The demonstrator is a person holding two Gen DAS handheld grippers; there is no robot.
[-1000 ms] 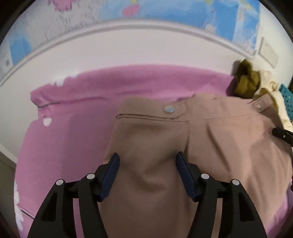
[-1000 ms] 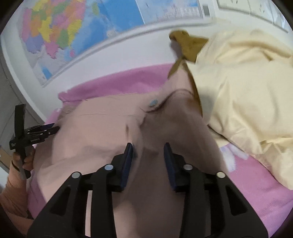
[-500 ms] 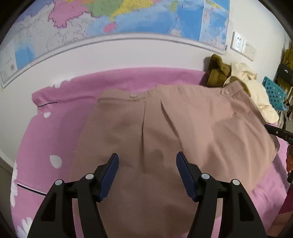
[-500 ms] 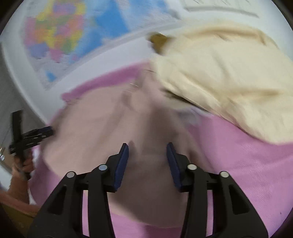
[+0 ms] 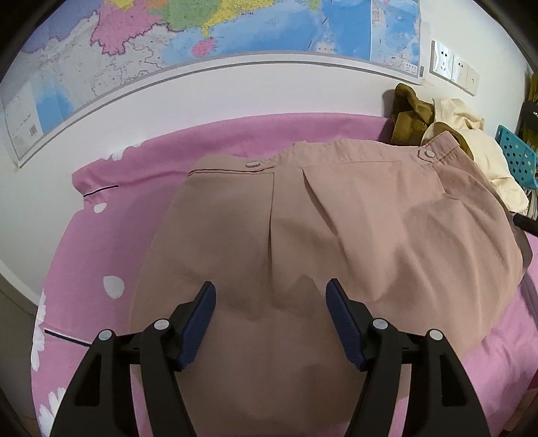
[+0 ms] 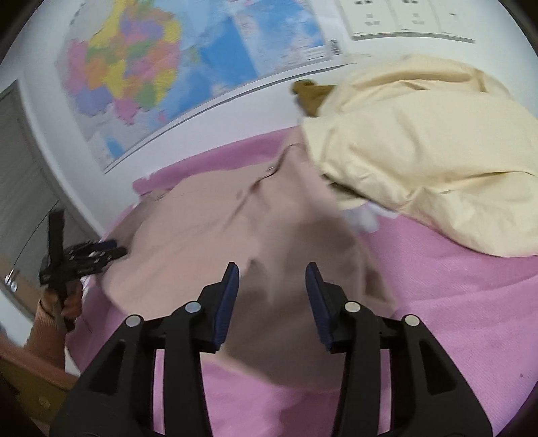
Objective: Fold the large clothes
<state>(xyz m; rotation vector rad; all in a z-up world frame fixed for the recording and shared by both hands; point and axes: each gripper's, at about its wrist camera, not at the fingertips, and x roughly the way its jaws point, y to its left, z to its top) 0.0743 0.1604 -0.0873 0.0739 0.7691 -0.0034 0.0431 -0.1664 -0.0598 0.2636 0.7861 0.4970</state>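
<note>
You had the pink bedspread [image 5: 101, 255] as your folding surface, a soft printed cloth with white petals that ran up to the wall under the map [image 5: 235, 30]. Spread across its middle lay the tan trousers [image 5: 336, 228], waistband toward the wall. I judged that you had laid them flat so the creases and seams could line up for the first fold. The cloth looked a smooth, mid-weight weave, with two metal snaps on the band, a pressed pleat down the front and loose ripples toward the right edge. At that right edge a heap of cream fabric [image 6: 420, 161] sat crumpled and just touched the trousers' far corner, with an olive garment [image 5: 408, 117] bunched behind it, probably waiting its turn.

Your left gripper [image 5: 270, 311] hovered over the lower part of the trousers, pads set wide apart and gripping nothing. Your right gripper [image 6: 272, 295], in a blurred view, stood over the trousers' near edge, its jaws opening; cloth showed between the pads, but they weren't pressing on it.
</note>
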